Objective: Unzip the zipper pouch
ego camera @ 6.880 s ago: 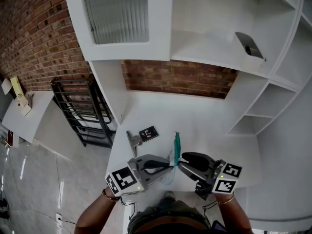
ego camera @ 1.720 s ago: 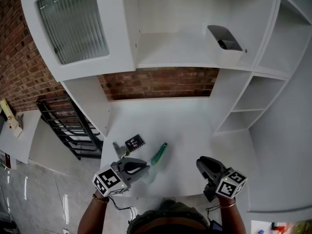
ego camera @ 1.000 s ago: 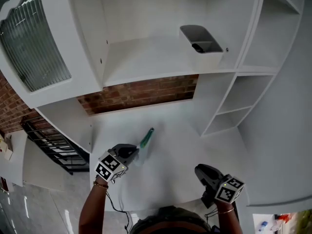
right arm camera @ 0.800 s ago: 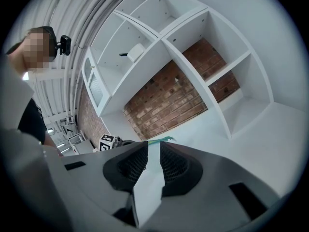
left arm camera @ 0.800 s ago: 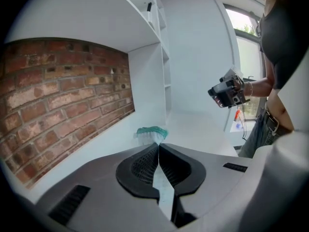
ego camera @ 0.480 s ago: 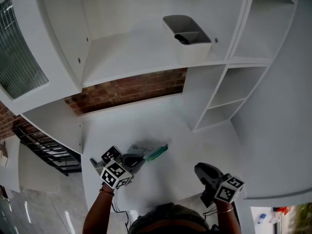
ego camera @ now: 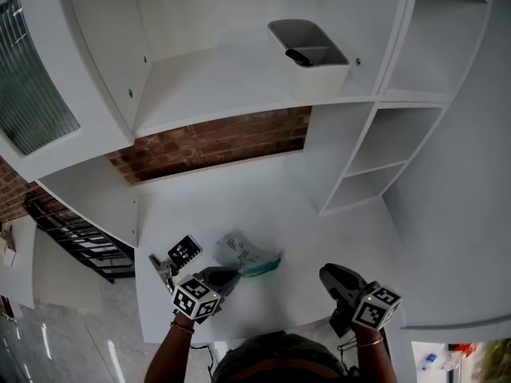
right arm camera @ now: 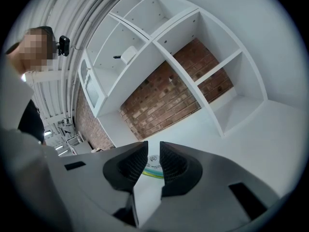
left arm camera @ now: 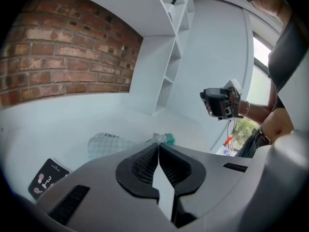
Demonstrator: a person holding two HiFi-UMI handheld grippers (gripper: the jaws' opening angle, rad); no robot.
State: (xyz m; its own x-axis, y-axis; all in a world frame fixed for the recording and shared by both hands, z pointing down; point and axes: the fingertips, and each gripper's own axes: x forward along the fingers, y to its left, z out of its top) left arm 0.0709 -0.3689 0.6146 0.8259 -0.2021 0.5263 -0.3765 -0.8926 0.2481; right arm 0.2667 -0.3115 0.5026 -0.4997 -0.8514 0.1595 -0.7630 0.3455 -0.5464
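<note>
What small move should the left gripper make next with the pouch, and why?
Probably open the left gripper and let go. Its jaws are shut on an edge of the zipper pouch, which lies on the white desk, while the right gripper stands apart, open and empty. Whether the zipper is open I cannot tell.

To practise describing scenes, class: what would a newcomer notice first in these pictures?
The clear zipper pouch with its green edge lies on the white desk, its corner pinched in the shut left gripper. The right gripper hangs apart, empty, jaws slightly open.
</note>
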